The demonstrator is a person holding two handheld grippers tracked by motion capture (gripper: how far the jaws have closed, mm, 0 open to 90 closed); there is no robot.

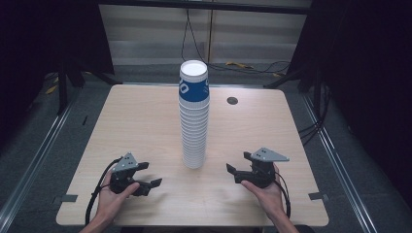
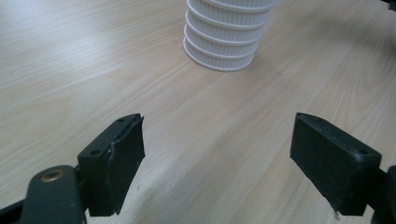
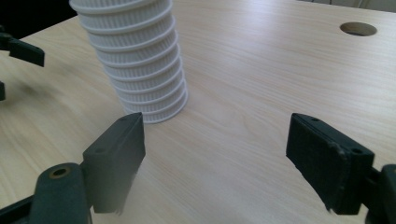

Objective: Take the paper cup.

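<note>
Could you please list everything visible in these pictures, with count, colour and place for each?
stack of paper cups: one tall stack of upside-down cups, white ribbed rims, top cup blue and white, standing at the table's middle between the two grippers.
table: one, light wood grain, under everything.
cable hole: one, round and dark, in the tabletop to the right of the stack, toward the far edge.
cables: several, black and yellow, on the floor beyond the table.
left gripper: one, black with a grey plate, jaws apart, near edge at left, held in the left hand.
right gripper: one, black with a grey plate, jaws apart, near edge at right, held in the right hand.
</note>
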